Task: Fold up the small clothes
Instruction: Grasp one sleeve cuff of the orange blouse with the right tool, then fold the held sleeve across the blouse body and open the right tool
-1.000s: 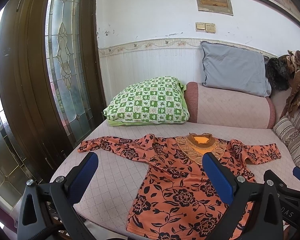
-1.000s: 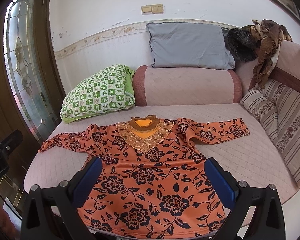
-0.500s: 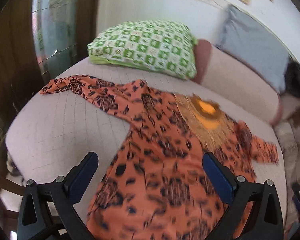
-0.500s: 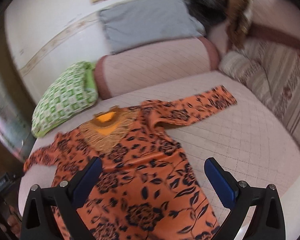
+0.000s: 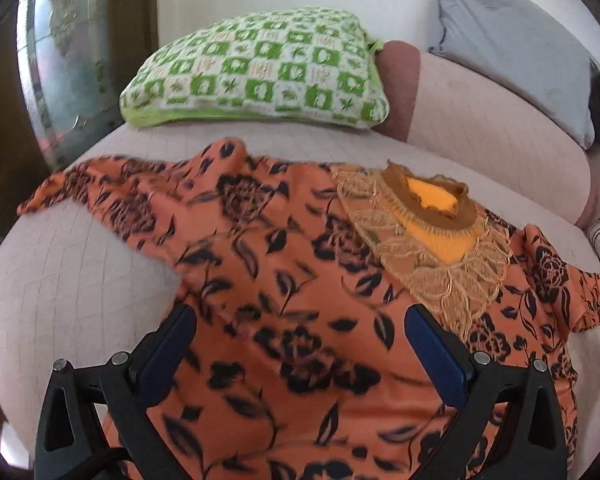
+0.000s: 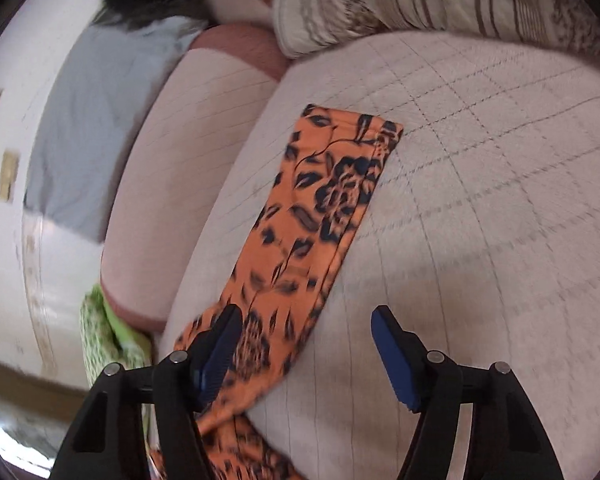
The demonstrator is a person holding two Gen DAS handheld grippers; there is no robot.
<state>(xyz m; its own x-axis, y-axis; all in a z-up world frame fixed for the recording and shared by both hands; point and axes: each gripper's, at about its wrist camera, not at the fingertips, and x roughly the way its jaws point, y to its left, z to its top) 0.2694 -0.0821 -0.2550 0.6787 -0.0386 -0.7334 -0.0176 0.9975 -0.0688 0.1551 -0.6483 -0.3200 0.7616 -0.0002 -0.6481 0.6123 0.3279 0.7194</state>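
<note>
The orange floral blouse is spread flat on the quilted sofa seat, with bare cushion left beside both sleeves. The left gripper and right gripper are held with jaws wide, the right over the sleeve.

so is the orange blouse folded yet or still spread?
Spread. The orange floral blouse lies flat on the sofa seat, both sleeves out sideways; right sleeve fully extended.

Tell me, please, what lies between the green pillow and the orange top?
In the left wrist view, only a bare strip of the quilted pink mattress separates the green pillow from the orange top. Nothing else lies there.
</note>
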